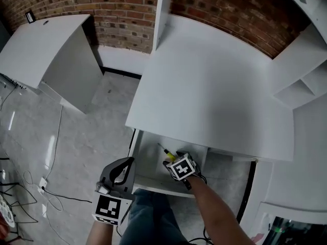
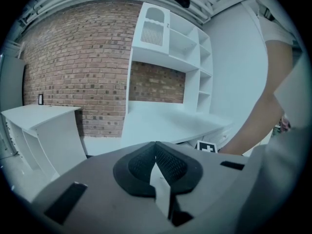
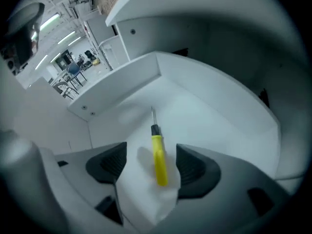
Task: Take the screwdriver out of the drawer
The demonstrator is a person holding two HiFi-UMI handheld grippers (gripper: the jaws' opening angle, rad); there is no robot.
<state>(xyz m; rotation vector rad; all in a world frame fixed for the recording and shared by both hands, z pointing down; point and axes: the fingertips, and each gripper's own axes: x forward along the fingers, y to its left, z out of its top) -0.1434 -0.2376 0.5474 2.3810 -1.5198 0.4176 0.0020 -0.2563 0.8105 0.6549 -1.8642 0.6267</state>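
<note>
A screwdriver (image 3: 158, 157) with a yellow handle and a thin metal tip lies flat on the white floor of the open drawer (image 3: 122, 89). My right gripper (image 3: 152, 164) points steeply down over it and is open. The handle lies between the two dark pads, and neither pad touches it. In the head view the right gripper (image 1: 171, 161) hangs inside the drawer (image 1: 153, 188), just right of the screwdriver (image 1: 164, 151). My left gripper (image 1: 125, 163) is shut on nothing and sits outside the drawer's left front corner. In the left gripper view its pads (image 2: 168, 165) meet.
The white desk top (image 1: 214, 86) overhangs the back of the drawer. White shelves (image 1: 306, 75) stand to the right, and a second white desk (image 1: 46, 45) to the left by the brick wall. Cables (image 1: 30, 188) trail over the grey floor. The person's legs (image 1: 148, 213) are at the drawer front.
</note>
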